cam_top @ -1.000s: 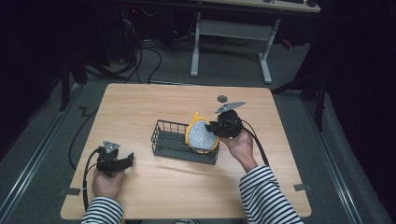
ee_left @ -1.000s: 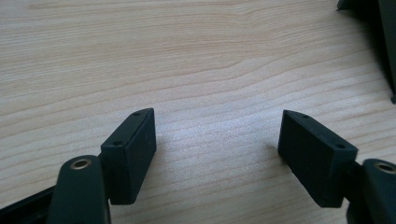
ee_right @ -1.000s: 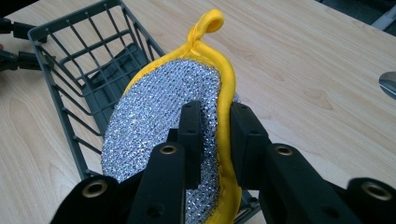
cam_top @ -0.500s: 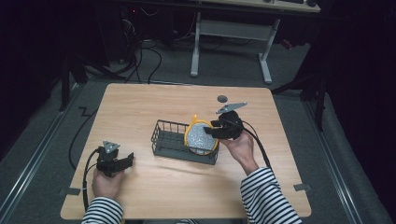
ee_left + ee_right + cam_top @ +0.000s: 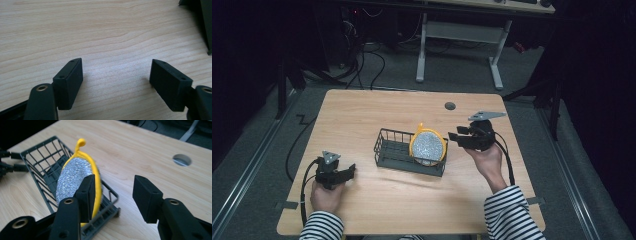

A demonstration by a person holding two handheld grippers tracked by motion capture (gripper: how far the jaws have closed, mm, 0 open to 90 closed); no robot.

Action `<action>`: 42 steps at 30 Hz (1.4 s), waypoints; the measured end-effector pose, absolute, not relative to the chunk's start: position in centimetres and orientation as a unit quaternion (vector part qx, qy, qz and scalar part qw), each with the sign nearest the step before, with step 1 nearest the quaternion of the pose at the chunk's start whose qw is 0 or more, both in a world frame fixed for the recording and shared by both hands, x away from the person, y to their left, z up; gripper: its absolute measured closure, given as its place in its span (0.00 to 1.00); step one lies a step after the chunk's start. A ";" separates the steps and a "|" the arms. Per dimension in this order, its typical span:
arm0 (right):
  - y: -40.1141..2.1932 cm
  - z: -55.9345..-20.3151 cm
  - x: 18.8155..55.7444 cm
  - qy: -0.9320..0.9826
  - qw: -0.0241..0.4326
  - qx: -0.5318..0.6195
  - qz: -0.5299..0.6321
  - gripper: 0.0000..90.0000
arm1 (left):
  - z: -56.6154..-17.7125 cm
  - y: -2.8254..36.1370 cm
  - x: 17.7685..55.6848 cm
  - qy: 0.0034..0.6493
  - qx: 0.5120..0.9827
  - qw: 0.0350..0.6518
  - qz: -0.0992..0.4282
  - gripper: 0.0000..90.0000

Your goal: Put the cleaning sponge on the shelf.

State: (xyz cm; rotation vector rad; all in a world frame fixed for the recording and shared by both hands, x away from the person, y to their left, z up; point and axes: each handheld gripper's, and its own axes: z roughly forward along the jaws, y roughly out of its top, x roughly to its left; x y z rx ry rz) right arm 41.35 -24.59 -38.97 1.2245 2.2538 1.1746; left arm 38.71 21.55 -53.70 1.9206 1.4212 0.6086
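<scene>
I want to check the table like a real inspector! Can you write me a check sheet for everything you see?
Surface: wooden table, bare, with a round hole near the far edge.
Job's things: yellow-rimmed silver scrubber standing on edge in the right end of the dark wire basket.
Clutter: nothing seen.
Grippers: left gripper open, resting on the table, nothing between its jaws. Right gripper open beside the scrubber; its jaws have just been opening and hold nothing.
Cables: one cable trails from the left gripper; another cable from the right.
Surroundings: dark floor, white desk legs and loose floor cables behind.
</scene>
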 end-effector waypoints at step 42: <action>-35.2 -52.9 35.1 0.713 0.226 0.572 0.336 0.50 | -53.7 21.4 38.7 0.539 0.739 0.330 0.233 0.31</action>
